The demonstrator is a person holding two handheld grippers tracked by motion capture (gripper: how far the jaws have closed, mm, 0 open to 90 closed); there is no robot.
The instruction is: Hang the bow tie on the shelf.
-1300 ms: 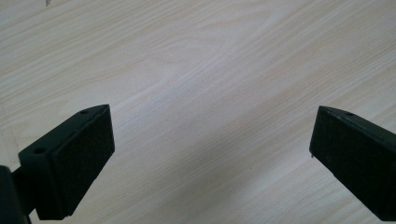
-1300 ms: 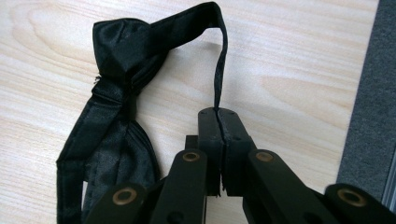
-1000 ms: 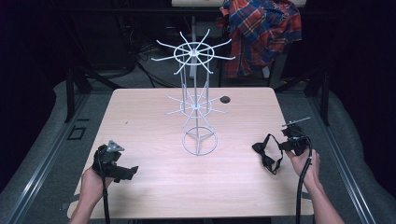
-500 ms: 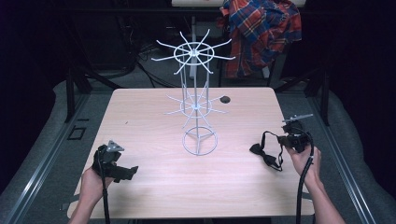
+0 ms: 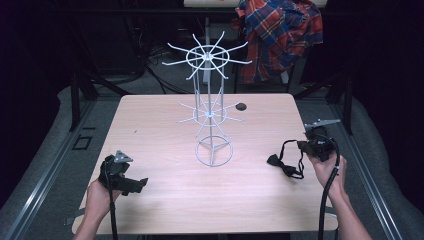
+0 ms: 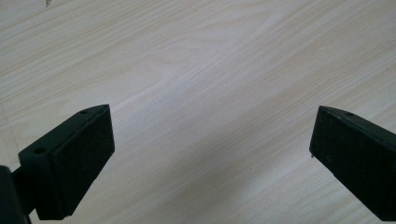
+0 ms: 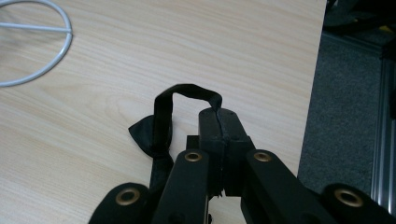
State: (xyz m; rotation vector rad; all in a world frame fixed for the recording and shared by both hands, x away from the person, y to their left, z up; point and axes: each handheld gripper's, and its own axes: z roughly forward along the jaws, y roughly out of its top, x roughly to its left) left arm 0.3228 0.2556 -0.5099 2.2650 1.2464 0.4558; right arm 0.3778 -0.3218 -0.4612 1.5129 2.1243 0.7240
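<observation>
- The bow tie [image 5: 281, 165] hangs by its strap [image 7: 187, 91] from the right gripper [image 7: 219, 126], whose jaws are closed on the strap; the bow itself sits low over the tabletop's [image 5: 165, 200] right side.
- Likely aim: hang it on the wire rack [image 5: 212, 120] at the centre.
- Lift until the bow clears the wood, then carry the open loop over one arm.
- Keep the pinch firm; the strap is thin and could slip.
- The left gripper [image 6: 210, 154] rests wide open and empty over bare wood, free to steady the rack.
</observation>
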